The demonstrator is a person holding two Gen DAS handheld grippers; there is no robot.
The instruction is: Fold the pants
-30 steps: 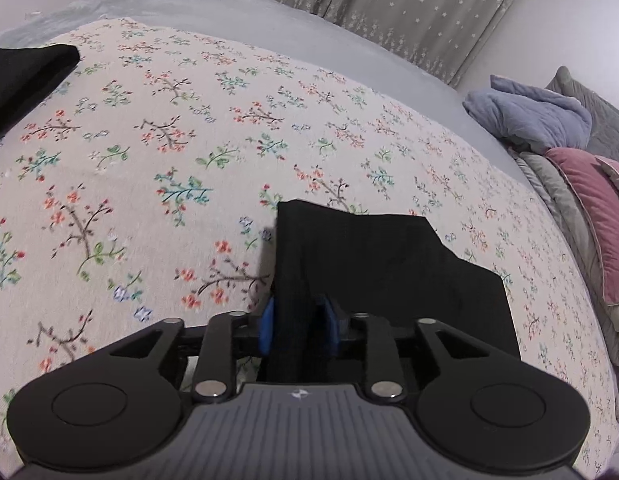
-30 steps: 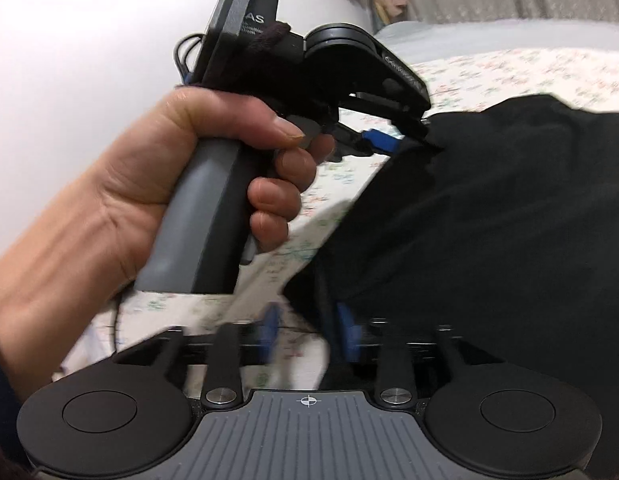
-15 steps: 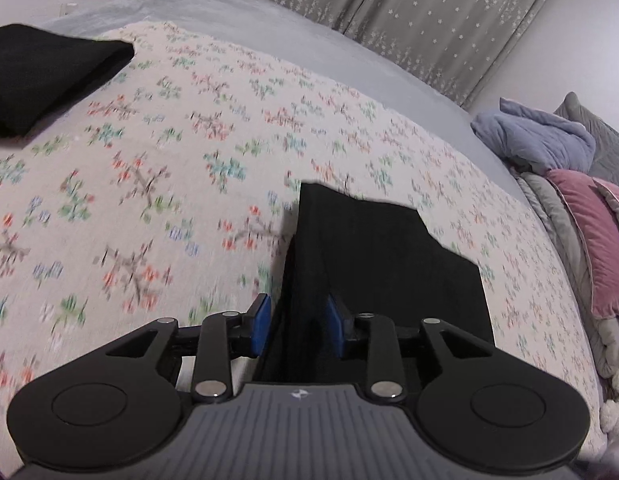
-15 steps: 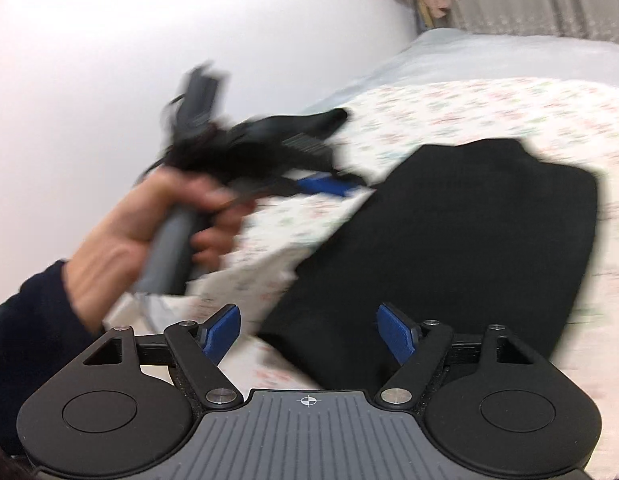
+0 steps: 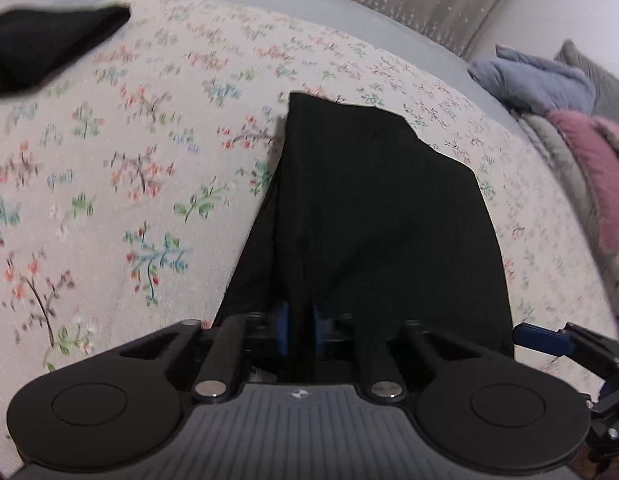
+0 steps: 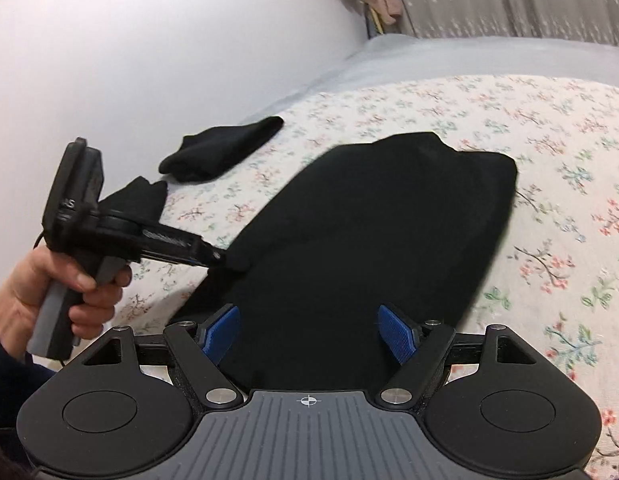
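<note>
A floral-sheeted bed (image 6: 549, 184) carries black pants (image 6: 349, 232) and, seemingly, folded dark clothes (image 6: 225, 148).

Soft, even indoor light; heavy fisheye bending with dark corners; motion blur smears the floral bedspread (image 5: 157, 184) left of the black pants (image 5: 373, 208).

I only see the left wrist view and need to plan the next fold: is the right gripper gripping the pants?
Observer: No. The right gripper has just been opening; its fingers stand wide, with the pants between them unpressed.
Operator: Where does my gripper hold?
Observer: The left gripper pinches a corner on the pants' left side.
Operator: Any clothes besides the black one far left?
Observer: Yes, a second black piece lies behind your gripper, nearer than the folded black garment.
</note>
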